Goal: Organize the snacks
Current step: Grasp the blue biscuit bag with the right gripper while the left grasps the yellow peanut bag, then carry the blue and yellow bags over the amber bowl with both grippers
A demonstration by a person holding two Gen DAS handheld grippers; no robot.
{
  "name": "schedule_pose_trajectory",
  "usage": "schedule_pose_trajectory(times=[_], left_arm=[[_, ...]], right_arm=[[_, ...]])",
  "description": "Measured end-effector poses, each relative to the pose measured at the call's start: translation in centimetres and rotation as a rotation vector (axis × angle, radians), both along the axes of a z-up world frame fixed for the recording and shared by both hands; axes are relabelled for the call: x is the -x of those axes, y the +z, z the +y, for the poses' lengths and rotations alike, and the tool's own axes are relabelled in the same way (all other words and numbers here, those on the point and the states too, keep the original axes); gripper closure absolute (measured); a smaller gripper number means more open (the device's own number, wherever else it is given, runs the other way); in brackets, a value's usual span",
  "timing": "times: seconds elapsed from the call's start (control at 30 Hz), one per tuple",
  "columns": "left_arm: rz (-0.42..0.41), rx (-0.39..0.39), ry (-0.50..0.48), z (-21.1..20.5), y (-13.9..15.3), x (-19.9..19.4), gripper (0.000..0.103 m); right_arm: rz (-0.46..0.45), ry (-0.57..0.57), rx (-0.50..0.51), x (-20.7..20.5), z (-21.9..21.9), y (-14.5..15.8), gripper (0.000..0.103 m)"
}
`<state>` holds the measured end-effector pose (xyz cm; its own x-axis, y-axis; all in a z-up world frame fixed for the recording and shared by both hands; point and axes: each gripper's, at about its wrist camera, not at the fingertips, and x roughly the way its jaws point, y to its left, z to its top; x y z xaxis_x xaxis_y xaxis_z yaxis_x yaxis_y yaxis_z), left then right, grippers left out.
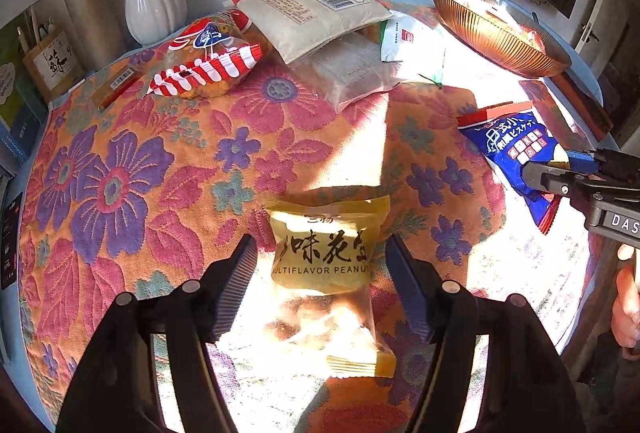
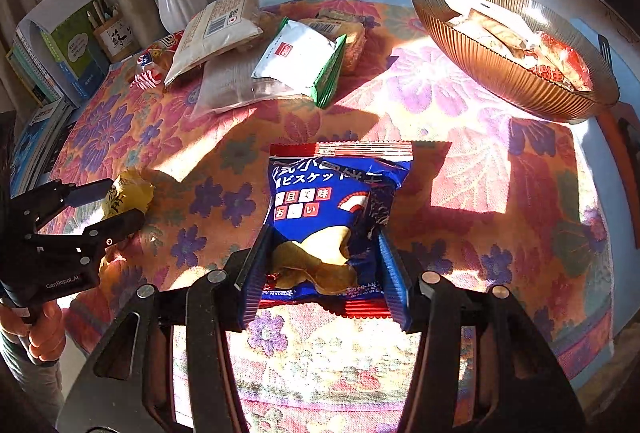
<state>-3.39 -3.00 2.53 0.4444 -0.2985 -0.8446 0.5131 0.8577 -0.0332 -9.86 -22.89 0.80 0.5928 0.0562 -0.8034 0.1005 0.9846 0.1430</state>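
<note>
A yellow peanut packet [image 1: 324,257] lies flat on the flowered cloth between the fingers of my left gripper [image 1: 322,245]. Its jaws stand open: a strip of cloth shows beside the left pad. In the right wrist view the same gripper [image 2: 124,203] straddles the yellow packet [image 2: 130,189] at the left. My right gripper [image 2: 324,233] is shut on a blue biscuit packet [image 2: 332,201], whose lower sides crumple under the pads. The left wrist view shows that gripper [image 1: 548,163] at the right edge with the blue packet [image 1: 516,149]. A ribbed amber bowl [image 2: 500,73] holding several wrapped snacks sits at the back right.
Across the back of the cloth lie a red-and-white striped packet [image 1: 208,65], a beige packet [image 1: 304,9], a clear packet [image 1: 352,73] and a white-and-green packet [image 2: 300,61]. Behind them stand a white vase [image 1: 152,1], a tin and books [image 2: 60,57]. A person's hands [image 2: 44,329] hold the grippers.
</note>
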Motion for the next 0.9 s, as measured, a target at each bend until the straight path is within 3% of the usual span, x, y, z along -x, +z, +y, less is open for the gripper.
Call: schedule_pose_trajectory(times=[0.13, 0.2, 0.33, 0.4, 0.47, 0.53, 0.57, 0.7, 0.9], left_arm=[[0.001, 0.077, 0.045, 2.3, 0.8, 0.6, 0.011], [0.041, 0.102, 0.055, 3.1, 0.6, 0.5, 0.011], [0.138, 0.186, 0.067, 3.5, -0.5, -0.3, 0.011], [0.121, 0.164, 0.077, 3.0, -0.9, -0.3, 0.011], [0.079, 0.097, 0.083, 1.9, -1.0, 0.0, 0.025], [0.027, 0.010, 0.087, 1.0, -1.1, 0.5, 0.050], [0.016, 0.003, 0.084, 0.8, -1.0, 0.8, 0.060], [0.002, -0.006, 0.098, 0.5, -0.7, 1.1, 0.060], [0.003, 0.067, 0.082, 0.0, 0.5, 1.2, 0.060]], right_arm=[[-0.019, 0.018, -0.007, 0.7, -0.1, 0.1, 0.041], [-0.030, 0.012, -0.038, 1.2, -0.8, 0.2, 0.022], [-0.032, -0.020, -0.136, 1.6, -2.4, 0.3, 0.019], [-0.018, -0.033, -0.157, 1.4, -2.8, 0.1, 0.017], [-0.006, -0.032, -0.164, 1.2, -2.7, -0.2, 0.017], [-0.006, -0.030, -0.163, 1.1, -2.6, -0.3, 0.017], [-0.006, -0.028, -0.161, 1.0, -2.4, -0.4, 0.017], [-0.006, -0.031, -0.142, 0.7, -2.2, -0.6, 0.017], [0.022, -0.029, -0.121, -0.6, -1.6, -1.4, 0.016]])
